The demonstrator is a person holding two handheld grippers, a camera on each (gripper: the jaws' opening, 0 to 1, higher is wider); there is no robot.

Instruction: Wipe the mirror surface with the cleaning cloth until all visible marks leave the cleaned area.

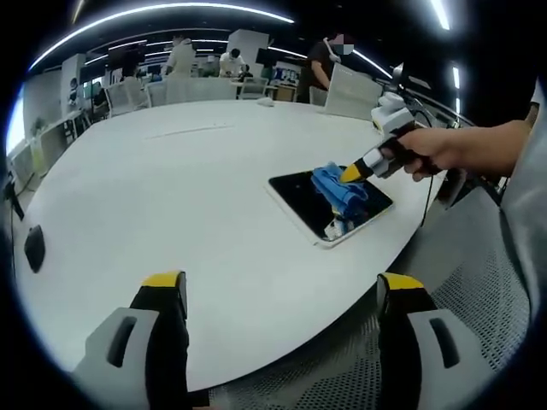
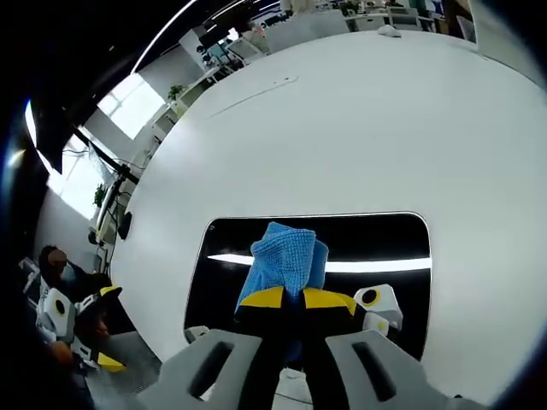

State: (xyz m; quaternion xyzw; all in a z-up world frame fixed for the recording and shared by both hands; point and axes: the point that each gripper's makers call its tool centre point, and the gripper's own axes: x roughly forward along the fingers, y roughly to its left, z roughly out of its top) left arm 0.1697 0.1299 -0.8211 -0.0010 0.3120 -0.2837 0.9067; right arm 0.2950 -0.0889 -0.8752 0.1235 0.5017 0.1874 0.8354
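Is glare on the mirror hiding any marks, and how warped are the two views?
Right gripper view: a bright ceiling-light strip reflects across the mirror behind the blue cloth, so marks under that band cannot be judged; the table edge bows strongly. Left gripper view: the mirror looks dark, small and free of glare, too small to check; ceiling lights curve with the fisheye.

Table: large white oval table (image 1: 197, 196), centre of room.
Beyond table: office chairs (image 1: 128, 96), desks.
Left of table: bright windows (image 2: 132, 107).
Above table: curved ceiling light strips (image 1: 162, 10).
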